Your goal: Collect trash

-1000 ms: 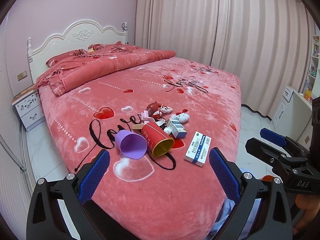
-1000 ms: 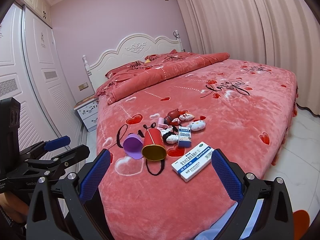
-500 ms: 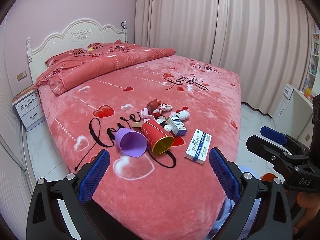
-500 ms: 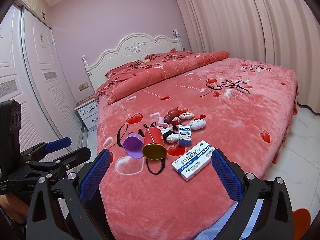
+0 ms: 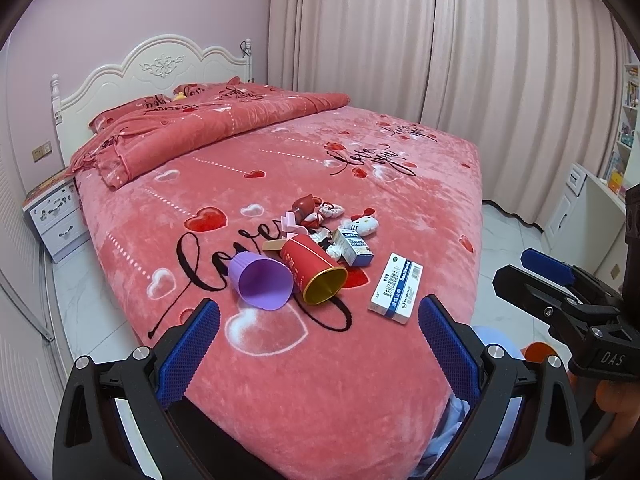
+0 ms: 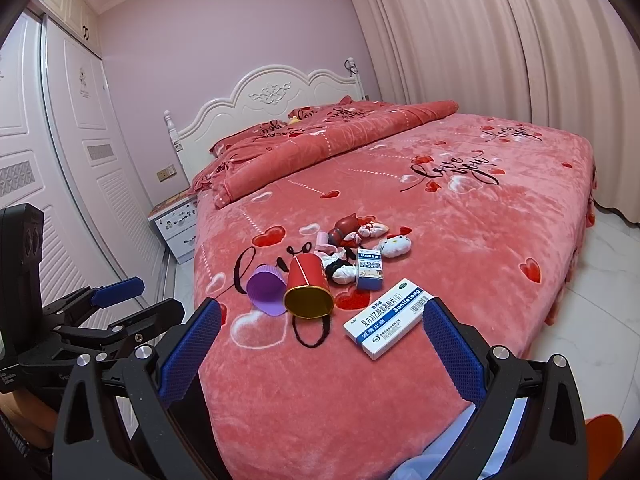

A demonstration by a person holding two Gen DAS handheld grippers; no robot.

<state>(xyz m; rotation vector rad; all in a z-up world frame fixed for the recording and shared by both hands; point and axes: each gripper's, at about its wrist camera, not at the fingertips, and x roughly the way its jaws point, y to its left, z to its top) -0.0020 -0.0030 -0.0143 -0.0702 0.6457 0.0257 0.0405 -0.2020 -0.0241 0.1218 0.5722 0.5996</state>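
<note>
Both grippers, left gripper [image 5: 318, 338] and right gripper [image 6: 322, 338], hover spread wide, empty, before the bed [image 5: 360, 400].

I see a purple cup [image 5: 262, 285] and red cup [image 5: 314, 270] tipped over, touching; white medicine box [image 5: 396, 287] flat at their three o'clock.

Plush matt bedspread [image 5: 360, 184], ribbed purple cup [image 5: 262, 285], red cup [image 5: 314, 270] with glossy gold lining, cardboard box [image 6: 387, 318]

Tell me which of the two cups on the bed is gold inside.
The red cup, lying on its side beside the purple cup; the purple one is purple inside.
</note>
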